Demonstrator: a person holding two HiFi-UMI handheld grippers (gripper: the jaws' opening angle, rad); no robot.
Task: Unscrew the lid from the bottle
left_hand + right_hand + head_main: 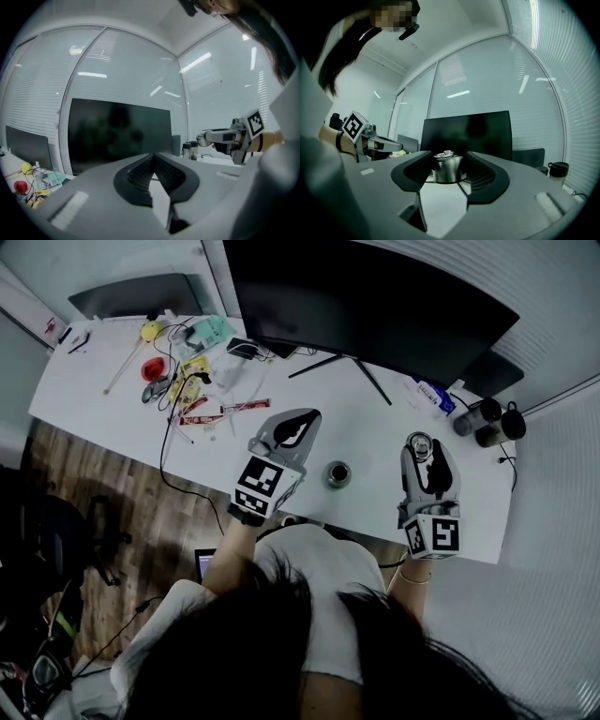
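The left gripper point(153, 158) is clenched, its jaws pressed together with nothing between them, and in the head view it sits left of centre over the white desk point(375, 418). The right gripper point(450, 159), at the right of the head view, has its jaws spread wide around a short steel lid point(448, 171), and the pads look pressed against its sides. The lid sits at the centre of the right gripper view, in front of the dark monitor point(375, 306). The bottle point(337, 474) stands on the desk between the two grippers, apart from both, with its dark mouth facing up. Cables and small clutter point(187, 371) lie at the upper left of the desk.
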